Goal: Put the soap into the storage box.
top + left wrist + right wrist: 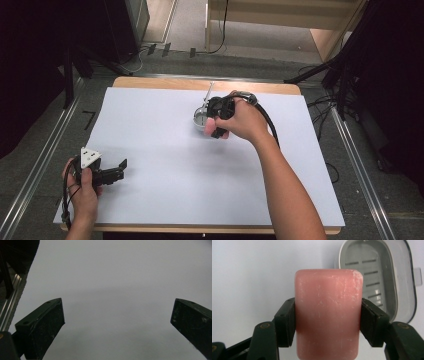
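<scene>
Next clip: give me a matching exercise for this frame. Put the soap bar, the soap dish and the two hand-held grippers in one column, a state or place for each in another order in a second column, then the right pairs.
Things:
1. soap bar
2. soap dish
3. left hand-held gripper
4. right hand-held gripper

States or places:
A. jaws wide apart over bare white table
B. pink, clamped between two black jaws
C. grey, slotted inside, nothing in it
D. jaws pressed on the sides of a bar

Pairs: 1-B, 2-C, 3-A, 4-D
</scene>
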{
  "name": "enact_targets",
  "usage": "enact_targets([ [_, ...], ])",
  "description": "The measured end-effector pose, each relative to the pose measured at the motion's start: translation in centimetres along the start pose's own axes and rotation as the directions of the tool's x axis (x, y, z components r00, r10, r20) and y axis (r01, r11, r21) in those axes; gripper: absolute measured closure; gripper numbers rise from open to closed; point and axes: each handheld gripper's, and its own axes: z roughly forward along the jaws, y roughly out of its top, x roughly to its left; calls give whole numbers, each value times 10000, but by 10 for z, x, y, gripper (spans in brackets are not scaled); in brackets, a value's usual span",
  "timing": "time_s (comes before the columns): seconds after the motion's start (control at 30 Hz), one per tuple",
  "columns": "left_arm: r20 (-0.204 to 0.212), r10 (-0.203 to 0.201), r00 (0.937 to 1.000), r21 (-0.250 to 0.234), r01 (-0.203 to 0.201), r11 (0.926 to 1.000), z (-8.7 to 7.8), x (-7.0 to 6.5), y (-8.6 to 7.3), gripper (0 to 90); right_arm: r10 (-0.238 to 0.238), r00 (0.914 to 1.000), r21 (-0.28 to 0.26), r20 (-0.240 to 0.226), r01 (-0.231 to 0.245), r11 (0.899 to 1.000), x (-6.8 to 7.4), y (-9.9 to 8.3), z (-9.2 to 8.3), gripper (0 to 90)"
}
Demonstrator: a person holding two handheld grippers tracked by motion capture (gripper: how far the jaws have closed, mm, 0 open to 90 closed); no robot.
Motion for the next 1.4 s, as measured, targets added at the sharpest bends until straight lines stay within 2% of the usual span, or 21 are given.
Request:
enact_targets([
  [0.2, 48, -8, 10000, -12, 8, 10000, 0, 0, 0, 0, -183, 9998, -6, -45, 183, 9998, -12, 9, 3, 384],
  [0.33, 58, -23, 10000, -24, 24, 10000, 0, 1, 0, 0, -70, 9998, -75, -182, 69, 9999, -16, 12, 5, 384],
  [0.4, 68, -36, 10000, -36, 36, 10000, 0, 1, 0, 0, -234, 9997, -136, -74, 233, 9996, -23, 15, 6, 384],
  [0.5, 73, -57, 10000, -70, 57, 10000, 0, 1, 0, 0, -187, 9998, -126, -35, 186, 9997, -25, 17, 6, 384],
  [0.57, 72, -78, 9999, -88, 79, 9999, 0, 1, 0, 0, -411, 9992, -107, 14, 411, 9991, -28, 19, 7, 384],
  [0.6, 71, -91, 9999, -97, 92, 9999, 0, 1, 0, 0, -394, 9992, -1, 50, 394, 9992, -29, 20, 7, 384],
  [0.7, 66, -92, 9999, -104, 93, 9999, 0, 1, 0, 0, -491, 9987, -136, 110, 492, 9987, -33, 22, 8, 384],
  [0.83, 75, -121, 9999, -111, 122, 9999, 0, 1, 0, 0, -531, 9984, -124, 196, 533, 9985, -41, 23, 9, 384],
  [0.87, 74, -126, 9999, -111, 126, 9999, 0, 1, 0, 0, -372, 9992, -39, 168, 373, 9993, -41, 23, 9, 384],
  [0.97, 74, -126, 9999, -112, 127, 9999, 0, 1, 0, 0, -474, 9987, -1, 208, 474, 9989, -45, 22, 10, 384],
  [1.0, 76, -126, 9999, -111, 127, 9999, 0, 1, 0, 0, -648, 9976, -52, 241, 650, 9979, -47, 22, 11, 384],
  [1.23, 88, -128, 9999, -125, 129, 9998, 0, 1, 0, 0, -526, 9978, 112, 411, 522, 9986, -55, 17, 18, 384],
  [1.4, 80, -130, 9999, -112, 131, 9999, 0, 1, 0, 0, -744, 9964, 48, 417, 743, 9972, -57, 17, 20, 383],
])
